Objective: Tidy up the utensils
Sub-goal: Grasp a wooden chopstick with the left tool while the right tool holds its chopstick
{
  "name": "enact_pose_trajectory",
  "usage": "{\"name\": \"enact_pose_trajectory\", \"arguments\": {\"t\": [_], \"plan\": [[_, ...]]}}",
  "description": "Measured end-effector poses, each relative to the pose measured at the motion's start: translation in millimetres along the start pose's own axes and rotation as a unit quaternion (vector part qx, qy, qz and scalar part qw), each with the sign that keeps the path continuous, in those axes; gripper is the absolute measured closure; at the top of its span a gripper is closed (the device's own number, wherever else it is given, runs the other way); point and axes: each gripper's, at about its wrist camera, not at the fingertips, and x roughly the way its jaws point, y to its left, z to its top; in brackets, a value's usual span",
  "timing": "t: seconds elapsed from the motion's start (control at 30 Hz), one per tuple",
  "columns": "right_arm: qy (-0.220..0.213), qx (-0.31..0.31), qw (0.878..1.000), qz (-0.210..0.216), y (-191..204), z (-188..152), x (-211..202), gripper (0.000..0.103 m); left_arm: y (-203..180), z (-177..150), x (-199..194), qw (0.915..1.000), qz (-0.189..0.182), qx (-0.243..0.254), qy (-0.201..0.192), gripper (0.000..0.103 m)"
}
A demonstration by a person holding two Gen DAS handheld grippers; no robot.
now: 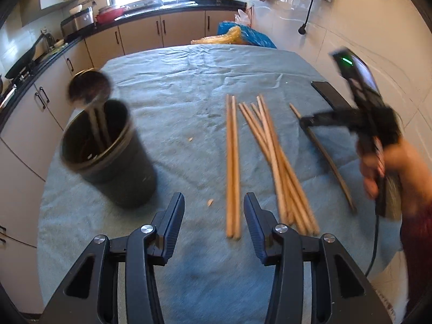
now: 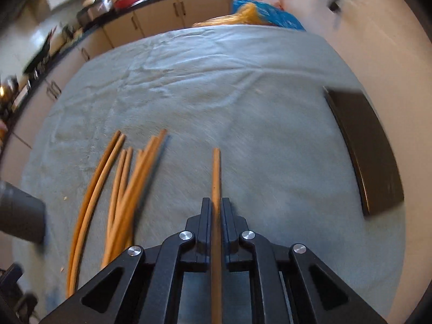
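Observation:
Several wooden chopsticks (image 1: 278, 162) lie on the grey-blue cloth, with a separate pair (image 1: 232, 167) to their left. A dark utensil holder (image 1: 108, 154) with a ladle (image 1: 90, 87) in it stands at the left. My left gripper (image 1: 213, 210) is open and empty, low over the cloth beside the pair. My right gripper (image 2: 215, 210) is shut on one chopstick (image 2: 216, 170), which sticks forward between its fingers; it also shows in the left wrist view (image 1: 307, 121) at the right. The loose chopsticks (image 2: 127, 189) lie to its left.
A black phone (image 2: 364, 148) lies at the table's right edge by the tiled wall. A blue and orange bag (image 1: 240, 36) sits past the far edge. Kitchen cabinets and a counter run along the left and back. The holder shows at the left edge (image 2: 21, 216).

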Motion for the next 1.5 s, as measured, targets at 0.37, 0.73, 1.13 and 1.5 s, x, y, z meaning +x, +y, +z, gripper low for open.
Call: {"name": "enact_pose_trajectory", "arguments": {"t": [0.37, 0.73, 1.13, 1.5], "plan": [[-0.063, 0.073, 0.985, 0.143, -53, -46, -33, 0.096, -20, 86, 69, 0.9958, 0.018, -0.042, 0.080, 0.071], [-0.088, 0.053, 0.979, 0.177, -52, -44, -6, 0.096, -16, 129, 126, 0.9905, 0.061, -0.054, 0.111, 0.081], [-0.087, 0.056, 0.976, 0.190, -59, -49, 0, 0.095, -27, 144, 157, 0.9886, 0.080, -0.031, 0.123, 0.081], [-0.086, 0.054, 0.977, 0.189, -60, -50, -1, 0.095, -24, 136, 161, 0.9881, 0.094, -0.016, 0.120, 0.088]]}}
